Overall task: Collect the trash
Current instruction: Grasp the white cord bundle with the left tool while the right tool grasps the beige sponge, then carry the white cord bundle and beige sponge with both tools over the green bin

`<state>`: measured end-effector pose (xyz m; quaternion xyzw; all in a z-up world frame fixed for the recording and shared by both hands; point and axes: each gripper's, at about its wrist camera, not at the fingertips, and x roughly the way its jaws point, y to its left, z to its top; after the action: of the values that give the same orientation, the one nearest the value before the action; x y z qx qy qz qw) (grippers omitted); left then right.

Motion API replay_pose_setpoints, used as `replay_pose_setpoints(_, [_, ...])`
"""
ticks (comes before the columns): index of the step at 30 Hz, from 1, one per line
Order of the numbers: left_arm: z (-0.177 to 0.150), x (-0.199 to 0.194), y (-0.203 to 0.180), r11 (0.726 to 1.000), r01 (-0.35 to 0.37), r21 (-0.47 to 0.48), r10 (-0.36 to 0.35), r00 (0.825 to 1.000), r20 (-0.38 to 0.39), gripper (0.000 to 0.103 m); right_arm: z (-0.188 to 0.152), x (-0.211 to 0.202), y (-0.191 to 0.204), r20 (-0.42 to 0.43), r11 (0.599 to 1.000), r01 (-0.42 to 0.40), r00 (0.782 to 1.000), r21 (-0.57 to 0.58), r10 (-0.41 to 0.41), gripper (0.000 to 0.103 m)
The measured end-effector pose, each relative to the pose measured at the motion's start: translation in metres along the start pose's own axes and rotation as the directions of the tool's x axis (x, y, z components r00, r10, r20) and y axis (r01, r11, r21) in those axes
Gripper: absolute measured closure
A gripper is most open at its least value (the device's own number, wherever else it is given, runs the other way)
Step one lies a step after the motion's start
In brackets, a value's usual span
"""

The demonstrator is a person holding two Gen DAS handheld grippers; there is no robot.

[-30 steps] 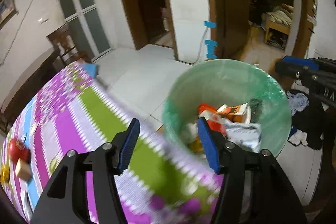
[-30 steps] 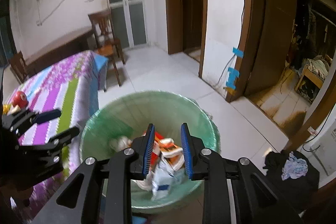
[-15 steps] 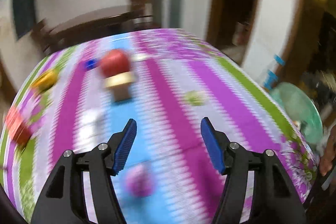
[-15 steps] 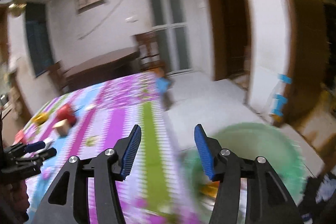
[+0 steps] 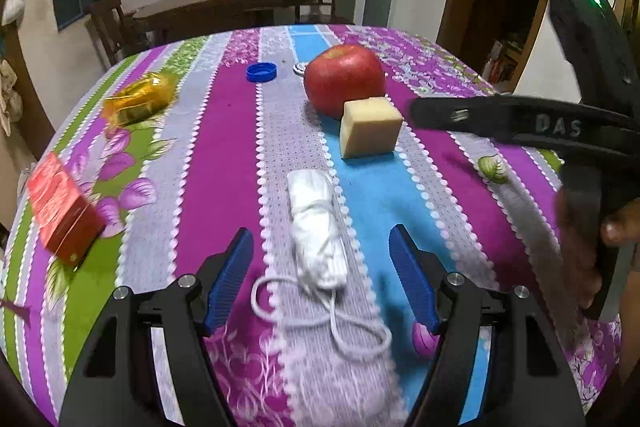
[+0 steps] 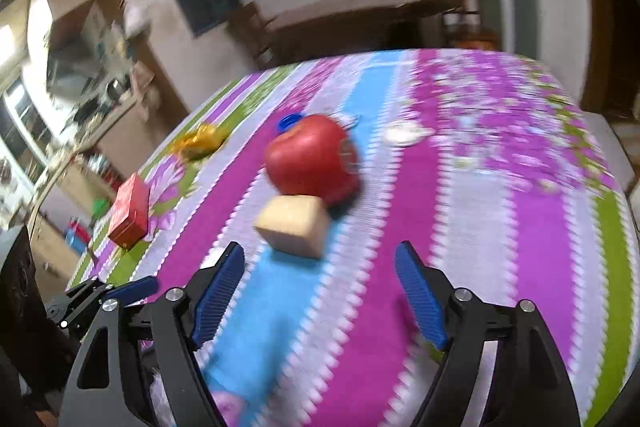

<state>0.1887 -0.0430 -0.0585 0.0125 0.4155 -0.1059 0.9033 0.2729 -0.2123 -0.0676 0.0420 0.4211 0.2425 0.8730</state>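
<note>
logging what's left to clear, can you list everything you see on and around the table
face mask: 1, white, rolled with loose ear loops, near edge between the left gripper's fingers, not touched
apple: 1, red, mid table
block: 1, tan cube, right in front of the apple
bottle cap: 1, blue, far side, left of the apple
wrapper: 1, shiny gold, far left
carton: 1, red, left edge
small round item: 1, whitish, right of the apple, too blurred to name
tablecloth: 1, purple, green, blue and grey stripes
wooden table and chairs: dark brown, behind
left hand-held gripper: black, blue pads, open
right hand-held gripper: black, blue pads, open, empty
</note>
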Motion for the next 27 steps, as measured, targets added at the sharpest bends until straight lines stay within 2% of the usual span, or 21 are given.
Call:
replay_pose_setpoints(5, [0.0,0.018,0.005,0.999,0.028,-0.028,-0.029,0.998,-0.057,0.037,0.017,0.041,0.011,-0.035,0.998,0.061,0.998,-0.009,-0.061,0.016])
replay_pose_setpoints(6, [-0.001,0.021,0.004,0.999,0.031,-0.031,-0.033,0.997,-0.066,0.039,0.015,0.041,0.007,-0.043,0.997,0.072,0.996,0.0,-0.072,0.018])
replay_pose_setpoints(7, [-0.001,0.022,0.002,1.0,0.023,-0.018,-0.024,0.998,-0.055,0.047,0.014,0.045,0.004,-0.052,0.997,0.078,0.996,0.009,-0.077,0.024])
replay_pose_setpoints(8, [-0.001,0.023,0.0,1.0,0.011,-0.003,-0.011,0.999,-0.054,0.051,0.016,0.051,0.002,-0.07,0.998,0.052,0.996,0.023,-0.05,0.042])
replay_pose_setpoints(9, [-0.001,0.022,0.0,1.0,0.017,-0.006,-0.018,0.999,-0.047,0.074,0.015,0.05,0.0,-0.07,0.999,0.021,0.997,0.039,-0.018,0.051])
replay_pose_setpoints(10, [-0.001,0.022,0.002,0.999,0.032,-0.015,-0.032,0.998,-0.047,0.077,0.013,0.047,-0.001,-0.06,0.999,0.029,0.998,0.046,-0.026,0.053])
replay_pose_setpoints(12, [-0.004,0.019,0.006,0.998,0.056,-0.031,-0.057,0.997,-0.044,0.078,0.009,0.035,0.003,-0.023,0.999,0.04,0.999,0.019,-0.039,0.055])
replay_pose_setpoints(17, [-0.012,-0.002,0.005,0.997,0.064,-0.049,-0.064,0.998,-0.002,0.078,-0.01,-0.016,0.0,0.065,0.999,-0.005,0.998,0.051,0.002,0.056])
replay_pose_setpoints(22, [-0.011,-0.031,-0.022,0.995,0.097,0.01,-0.097,0.994,0.057,0.078,-0.043,-0.078,-0.008,0.122,0.998,-0.013,0.993,0.066,0.004,0.056])
replay_pose_setpoints(27, [0.002,-0.043,-0.064,0.985,0.139,0.1,-0.148,0.985,0.09,0.078,-0.083,-0.151,-0.026,0.179,0.994,0.021,0.983,0.109,-0.041,0.056])
